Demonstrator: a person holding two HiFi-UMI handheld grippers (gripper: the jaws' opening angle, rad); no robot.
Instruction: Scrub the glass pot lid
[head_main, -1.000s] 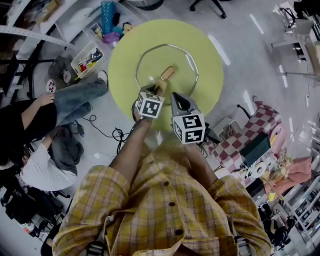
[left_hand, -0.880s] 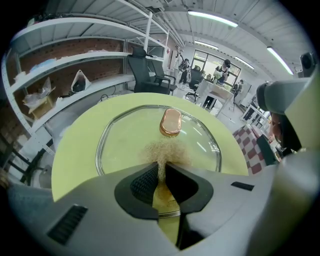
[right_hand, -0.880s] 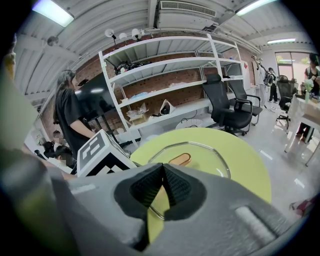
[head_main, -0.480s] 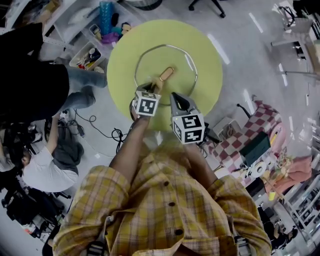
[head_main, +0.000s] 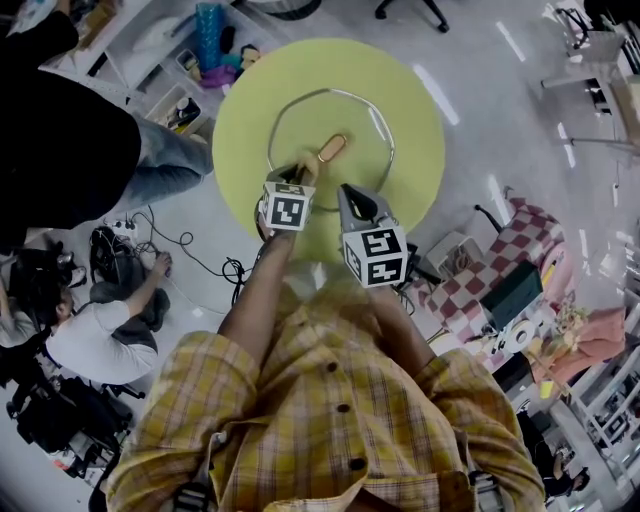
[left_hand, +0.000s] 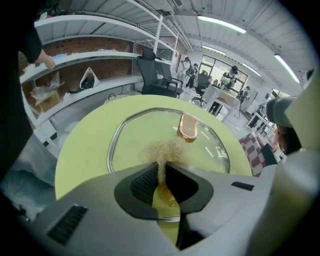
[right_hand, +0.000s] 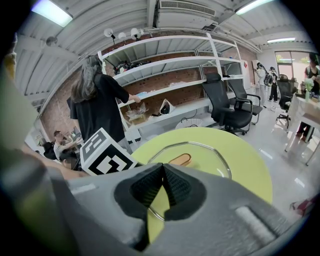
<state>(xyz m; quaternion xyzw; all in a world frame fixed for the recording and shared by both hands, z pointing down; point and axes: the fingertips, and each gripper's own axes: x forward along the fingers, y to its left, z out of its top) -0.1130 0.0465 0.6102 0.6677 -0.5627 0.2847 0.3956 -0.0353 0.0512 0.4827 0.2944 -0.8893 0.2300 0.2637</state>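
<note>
Left gripper (left_hand: 161, 170) jaws pinch a tan scrubber (left_hand: 162, 149) on the glass pot lid (left_hand: 135, 132) mid-frame. Right gripper (right_hand: 162, 169) jaws are pressed together, empty.

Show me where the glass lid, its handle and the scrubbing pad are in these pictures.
glass lid (left_hand: 131, 142): left gripper view, bare glass left of centre.
handle (left_hand: 188, 126): left gripper view, middle of its copper-coloured top.
scrubbing pad (left_hand: 167, 150): left gripper view, middle of the fuzzy tuft.
</note>
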